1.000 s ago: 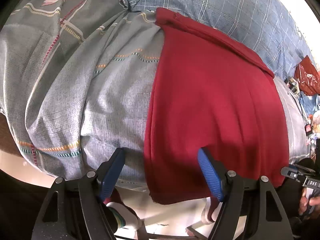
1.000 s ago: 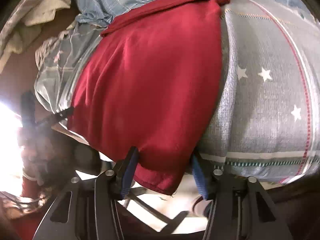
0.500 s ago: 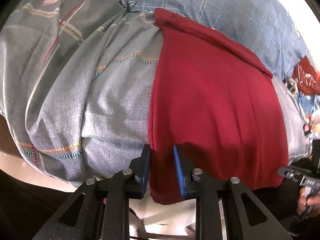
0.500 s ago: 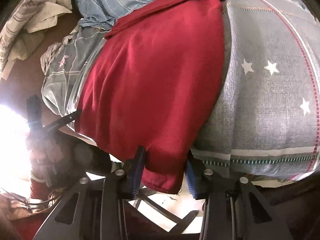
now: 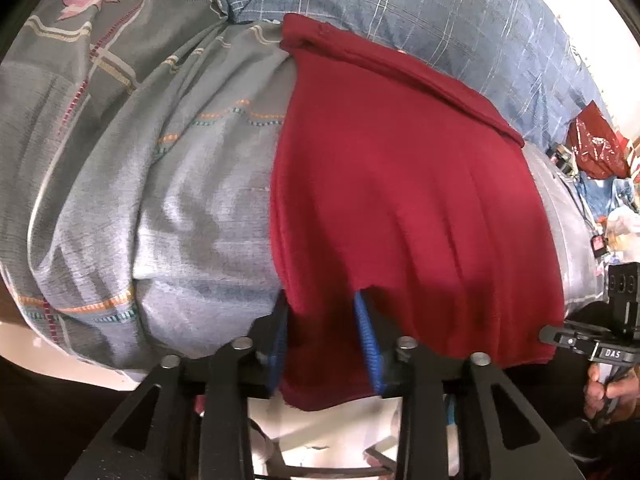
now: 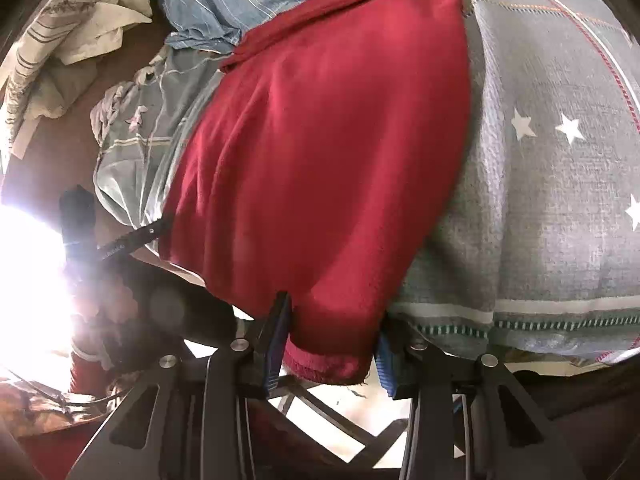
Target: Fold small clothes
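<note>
Grey patterned bedsheet (image 5: 168, 184) with stars, blue checked cover (image 5: 440, 12) behind, pale floor (image 5: 320, 432), harsh glare (image 6: 28, 264) at left

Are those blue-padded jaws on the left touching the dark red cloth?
Touching. The left wrist view shows the left gripper closed on the dark red cloth, bunching its hem.
</note>
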A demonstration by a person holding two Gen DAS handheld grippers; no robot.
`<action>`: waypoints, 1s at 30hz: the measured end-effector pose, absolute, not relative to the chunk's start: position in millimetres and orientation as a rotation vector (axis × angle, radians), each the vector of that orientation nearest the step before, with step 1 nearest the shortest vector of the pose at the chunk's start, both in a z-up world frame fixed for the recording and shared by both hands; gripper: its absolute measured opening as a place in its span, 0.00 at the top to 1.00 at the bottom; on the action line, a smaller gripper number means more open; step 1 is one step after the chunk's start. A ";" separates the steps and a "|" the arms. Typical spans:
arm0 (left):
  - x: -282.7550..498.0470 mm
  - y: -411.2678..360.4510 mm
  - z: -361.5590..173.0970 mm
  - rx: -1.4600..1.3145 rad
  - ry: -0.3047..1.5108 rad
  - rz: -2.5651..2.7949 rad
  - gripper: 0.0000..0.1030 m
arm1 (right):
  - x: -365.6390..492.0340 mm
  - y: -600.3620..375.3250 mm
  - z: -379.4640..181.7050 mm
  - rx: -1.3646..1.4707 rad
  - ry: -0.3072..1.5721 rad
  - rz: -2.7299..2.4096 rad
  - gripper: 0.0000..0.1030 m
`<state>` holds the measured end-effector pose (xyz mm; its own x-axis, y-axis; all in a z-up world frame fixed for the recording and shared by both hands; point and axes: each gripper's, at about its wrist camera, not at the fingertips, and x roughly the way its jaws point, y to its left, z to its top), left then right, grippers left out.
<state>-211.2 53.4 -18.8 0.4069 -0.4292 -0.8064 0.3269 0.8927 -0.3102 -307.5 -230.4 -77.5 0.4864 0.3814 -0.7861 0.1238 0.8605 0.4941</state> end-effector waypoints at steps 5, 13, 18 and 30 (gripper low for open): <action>-209.5 47.3 -20.6 -0.092 1.040 -0.492 0.55 | -305.9 -229.4 -79.4 0.557 1.040 0.167 0.61; -205.5 56.1 -19.8 -0.123 1.049 -0.459 0.93 | -309.5 -225.7 -68.4 0.536 0.990 0.172 0.84; -208.7 59.9 -1.6 -0.133 0.988 -0.489 0.93 | -315.5 -220.5 -47.4 0.524 0.921 0.190 0.86; -208.0 65.4 51.5 -0.131 0.831 -0.532 0.93 | -311.6 -236.5 4.5 0.590 0.707 0.222 0.88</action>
